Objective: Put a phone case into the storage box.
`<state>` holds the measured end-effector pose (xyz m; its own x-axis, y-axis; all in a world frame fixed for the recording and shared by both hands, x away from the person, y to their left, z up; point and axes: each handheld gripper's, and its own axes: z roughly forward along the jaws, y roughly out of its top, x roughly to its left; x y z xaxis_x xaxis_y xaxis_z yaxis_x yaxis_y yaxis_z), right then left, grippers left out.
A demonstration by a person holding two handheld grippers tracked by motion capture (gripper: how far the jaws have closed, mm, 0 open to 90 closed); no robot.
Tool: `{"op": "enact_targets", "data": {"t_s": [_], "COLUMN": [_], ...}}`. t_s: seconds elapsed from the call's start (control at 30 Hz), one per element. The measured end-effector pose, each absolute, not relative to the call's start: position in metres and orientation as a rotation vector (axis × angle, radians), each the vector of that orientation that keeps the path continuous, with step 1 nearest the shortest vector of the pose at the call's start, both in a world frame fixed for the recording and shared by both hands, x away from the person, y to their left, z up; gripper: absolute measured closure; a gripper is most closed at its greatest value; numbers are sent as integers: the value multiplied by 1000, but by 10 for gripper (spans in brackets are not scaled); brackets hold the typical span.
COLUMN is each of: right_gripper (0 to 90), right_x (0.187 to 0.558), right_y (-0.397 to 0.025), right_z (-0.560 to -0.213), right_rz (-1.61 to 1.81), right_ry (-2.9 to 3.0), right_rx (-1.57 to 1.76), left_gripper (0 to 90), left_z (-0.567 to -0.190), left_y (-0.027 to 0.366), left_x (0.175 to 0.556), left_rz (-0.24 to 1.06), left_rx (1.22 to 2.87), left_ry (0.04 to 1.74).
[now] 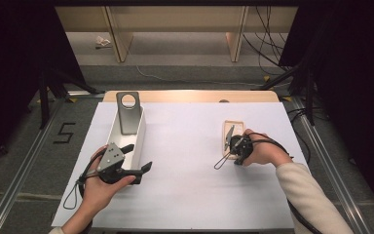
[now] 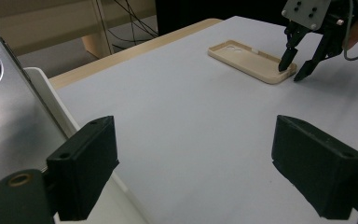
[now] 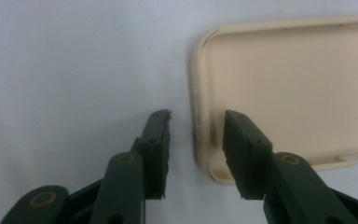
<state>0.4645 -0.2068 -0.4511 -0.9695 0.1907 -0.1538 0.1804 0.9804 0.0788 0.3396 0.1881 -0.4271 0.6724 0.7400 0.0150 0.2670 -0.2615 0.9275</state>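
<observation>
Right gripper (image 3: pixel 193 126) right at near short end of beige phone case (image 3: pixel 289 88), jaws apart, one jaw outside side wall, other jaw inside case. Not pinched yet. Case lies flat on white table (image 1: pixel 185 161), long side running away from person, open face up. Left gripper (image 1: pixel 139 158) wide open, holds nothing, well apart from case, beside white bin (image 1: pixel 139 131) with grey case (image 1: pixel 128 112) leaning in it. Right hand much nearer.

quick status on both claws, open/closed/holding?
Left claw: open, holding nothing, beside the white rectangular bin.
Right claw: open, straddling the edge of the beige plastic phone case, not yet clamped.
</observation>
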Motion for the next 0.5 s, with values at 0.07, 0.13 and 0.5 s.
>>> {"op": "enact_targets", "data": {"t_s": [0.07, 0.13, 0.5], "right_gripper": [668, 686, 728], "right_x": [465, 464, 465], "right_y": [-206, -205, -202], "right_z": [-451, -451, -451], "right_rz": [82, 80, 56], "right_ry": [2968, 2973, 2992], "right_rx": [252, 269, 248], "left_gripper": [138, 138, 139], "left_z": [-427, -427, -427], "left_y": [188, 188, 188], "left_x": [340, 340, 339], "left_rz": [557, 557, 557], "left_rx": [1827, 1828, 1826], "left_ry": [799, 798, 795]}}
